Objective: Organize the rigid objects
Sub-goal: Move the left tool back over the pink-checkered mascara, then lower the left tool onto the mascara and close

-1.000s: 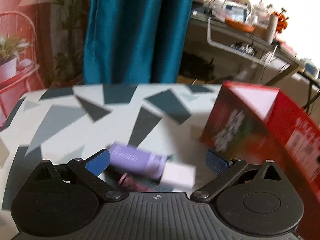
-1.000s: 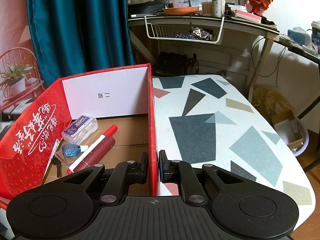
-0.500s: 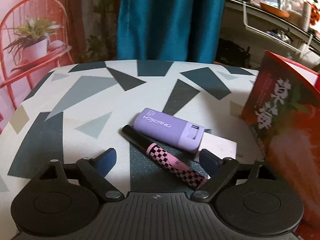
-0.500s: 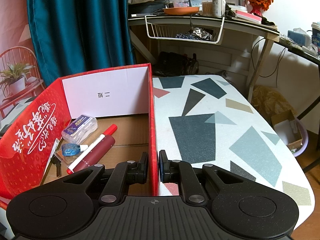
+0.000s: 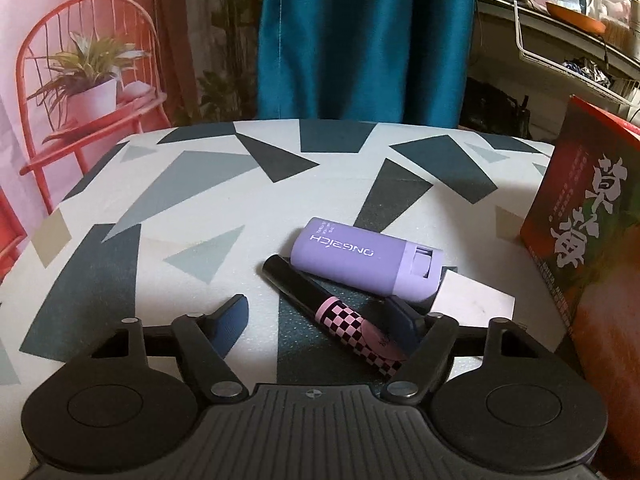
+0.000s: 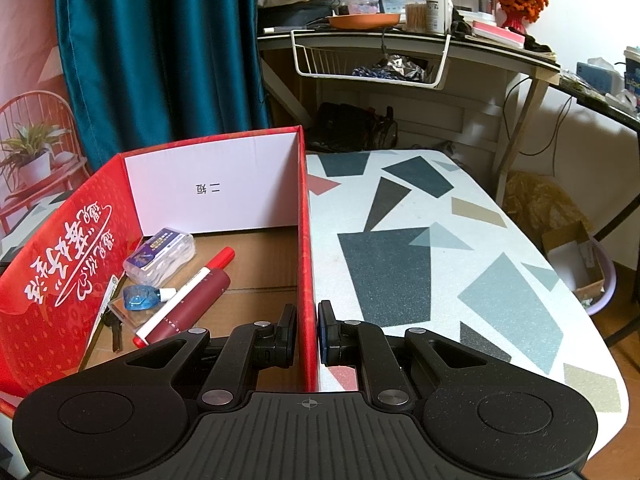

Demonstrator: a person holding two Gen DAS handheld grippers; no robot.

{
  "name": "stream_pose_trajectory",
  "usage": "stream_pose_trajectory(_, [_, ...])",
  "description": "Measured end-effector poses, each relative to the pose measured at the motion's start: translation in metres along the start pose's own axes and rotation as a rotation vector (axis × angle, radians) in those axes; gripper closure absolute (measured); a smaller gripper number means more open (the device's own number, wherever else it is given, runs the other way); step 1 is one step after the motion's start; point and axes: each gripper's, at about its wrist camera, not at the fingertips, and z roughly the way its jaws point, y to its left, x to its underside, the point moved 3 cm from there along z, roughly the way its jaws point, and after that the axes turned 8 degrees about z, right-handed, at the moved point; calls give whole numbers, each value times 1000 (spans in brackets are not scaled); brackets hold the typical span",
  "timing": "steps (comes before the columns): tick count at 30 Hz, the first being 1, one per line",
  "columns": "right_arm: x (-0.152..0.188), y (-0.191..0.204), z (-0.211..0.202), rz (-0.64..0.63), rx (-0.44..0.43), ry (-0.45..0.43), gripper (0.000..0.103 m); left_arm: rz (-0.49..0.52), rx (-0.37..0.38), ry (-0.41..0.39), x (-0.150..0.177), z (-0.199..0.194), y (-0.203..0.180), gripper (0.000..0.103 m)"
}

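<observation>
Your left gripper (image 5: 320, 320) has its blue-padded fingers (image 5: 230, 320) closing around the slim pen with the black cap and pink-and-black checkered barrel (image 5: 328, 304). The right pad sits against or just beside the checkered end, while the left pad stands apart from the pen with bare surface between, so nothing is pinched yet. The pen lies at a slant across the gap, its black cap pointing far and left. Square the fingers to the barrel before they meet it, or the slanted pen is likely to swivel out as the pads touch.

Just beyond the pen, touching or almost touching its cap, lies the lilac plastic eraser holder with a white block sticking out of its right end (image 5: 368, 260). Keep the far fingertip off it so you lift one thing only.

Your right gripper (image 6: 308, 332) has its fingers nearly together, clamped on the right wall of the red cardboard box (image 6: 306, 240), one finger inside and one outside. Hold that grip steady; it braces the box, which stands to the right of the pen on the white surface with grey and black geometric shapes (image 5: 192, 216). Inside, at the left, lie a red-capped marker (image 6: 188, 296), a maroon tube (image 6: 192, 308) and a clear plastic case (image 6: 160, 256); the right part of the floor looks free for the pen.
</observation>
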Motion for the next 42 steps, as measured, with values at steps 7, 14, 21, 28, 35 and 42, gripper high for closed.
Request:
stream_pose_trajectory(7, [0,0,0,0,-1,0,92,-3,30,-12,2,-4,2,61])
stream_pose_trajectory(14, [0,0,0,1,0,-1,92,42,89,-10,15,-22,-4,71])
stream_pose_trajectory(21, [-1,1,-1,-5,5,0,92,40,150,5,27,-38,-8,79])
stream_pose_trajectory(28, [-1,1,-1,-6,5,-1,92,14,161,8,32,-43,-10,78])
stream_pose_trajectory(35, [-1,1,-1,-5,5,-1,92,19,133,6,22,-30,-9,78])
stream_pose_trajectory(42, [-1,2,-1,-3,3,-2,92,34,98,0,20,-27,-13,79])
